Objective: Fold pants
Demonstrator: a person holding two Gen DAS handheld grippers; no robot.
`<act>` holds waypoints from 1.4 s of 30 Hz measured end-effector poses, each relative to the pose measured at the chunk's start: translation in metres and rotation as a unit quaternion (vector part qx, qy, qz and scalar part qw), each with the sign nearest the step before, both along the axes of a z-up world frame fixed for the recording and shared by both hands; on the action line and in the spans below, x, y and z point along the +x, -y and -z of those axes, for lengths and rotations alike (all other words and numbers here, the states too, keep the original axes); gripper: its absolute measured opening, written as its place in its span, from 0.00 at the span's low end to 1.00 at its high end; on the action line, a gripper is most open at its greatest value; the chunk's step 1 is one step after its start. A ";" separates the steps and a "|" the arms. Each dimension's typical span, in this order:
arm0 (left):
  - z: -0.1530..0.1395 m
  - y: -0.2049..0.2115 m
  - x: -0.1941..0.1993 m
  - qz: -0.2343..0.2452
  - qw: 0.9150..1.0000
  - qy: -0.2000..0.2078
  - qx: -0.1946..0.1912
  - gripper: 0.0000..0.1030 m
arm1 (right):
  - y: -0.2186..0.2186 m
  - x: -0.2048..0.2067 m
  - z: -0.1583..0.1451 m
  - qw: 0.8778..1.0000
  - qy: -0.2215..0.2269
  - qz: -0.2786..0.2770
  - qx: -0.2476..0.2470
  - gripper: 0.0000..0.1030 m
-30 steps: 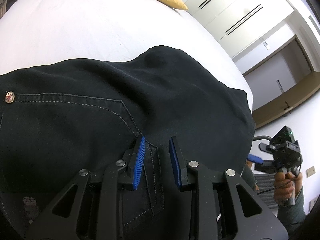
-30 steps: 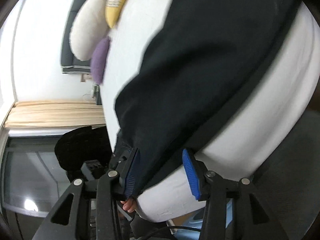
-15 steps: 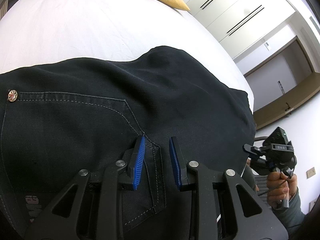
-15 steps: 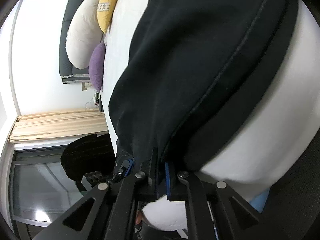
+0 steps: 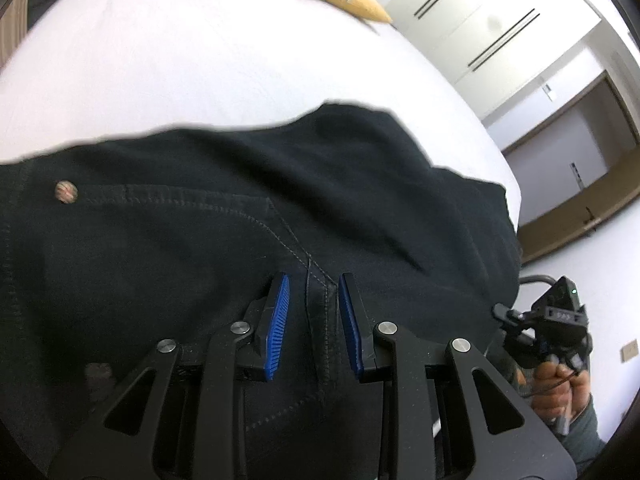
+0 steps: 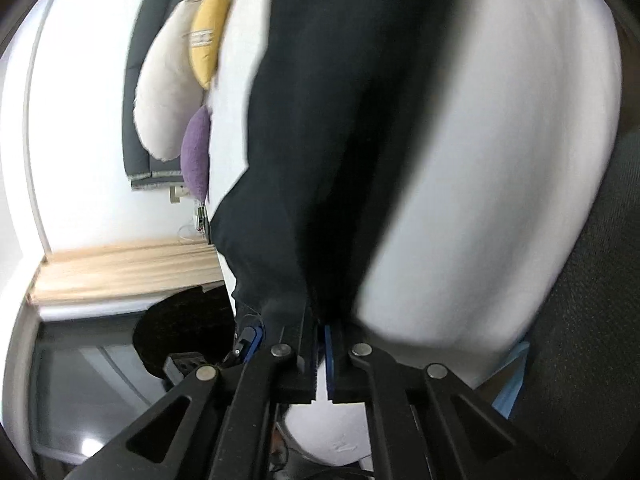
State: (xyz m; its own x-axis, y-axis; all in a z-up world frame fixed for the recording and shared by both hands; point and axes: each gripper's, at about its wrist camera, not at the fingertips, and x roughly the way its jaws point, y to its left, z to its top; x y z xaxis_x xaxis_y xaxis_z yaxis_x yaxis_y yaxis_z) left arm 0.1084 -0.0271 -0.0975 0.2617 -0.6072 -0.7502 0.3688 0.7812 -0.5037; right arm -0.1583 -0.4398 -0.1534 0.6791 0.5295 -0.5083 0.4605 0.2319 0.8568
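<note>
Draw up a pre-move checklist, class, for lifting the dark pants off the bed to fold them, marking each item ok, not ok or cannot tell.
1. Right claw shut on the pants edge: ok, pads pinched together with dark cloth between them.
2. Left claw gripping: not ok, pads apart, straddling the stitched seam.
3. Seam centred between the left pads: ok.
4. Pants lying on the white bed: ok.
5. Pillows away from the pants: ok, they sit at the far end.
6. Cloth flat where the right claw holds: cannot tell, picture blurred.
</note>
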 end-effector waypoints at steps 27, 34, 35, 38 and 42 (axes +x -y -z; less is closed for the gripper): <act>-0.047 0.149 0.042 0.111 0.993 0.050 -0.003 0.24 | 0.041 0.052 -0.025 0.984 -0.079 -0.067 -0.148 0.00; 0.030 0.220 0.119 0.172 0.983 -0.038 0.053 0.04 | 0.046 0.048 -0.022 0.983 -0.080 -0.070 -0.151 0.00; 0.032 0.209 0.132 0.145 0.987 -0.050 0.037 0.03 | 0.048 0.049 -0.021 0.983 -0.079 -0.068 -0.150 0.00; 0.016 0.185 0.156 0.055 0.995 -0.001 0.089 0.03 | 0.049 0.046 -0.022 0.983 -0.075 -0.068 -0.152 0.00; -0.021 0.178 0.155 0.010 0.997 0.031 0.071 0.03 | 0.039 0.050 -0.041 0.978 -0.073 -0.078 -0.181 0.02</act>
State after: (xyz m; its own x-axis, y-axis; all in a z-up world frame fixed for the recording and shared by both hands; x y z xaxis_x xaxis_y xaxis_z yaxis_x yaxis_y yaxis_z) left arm 0.2630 -0.2052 -0.0762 0.2995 -0.5020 -0.8113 0.4117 0.8351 -0.3647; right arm -0.1083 -0.4791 -0.1127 0.5105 0.3878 -0.7674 0.5065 0.5856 0.6329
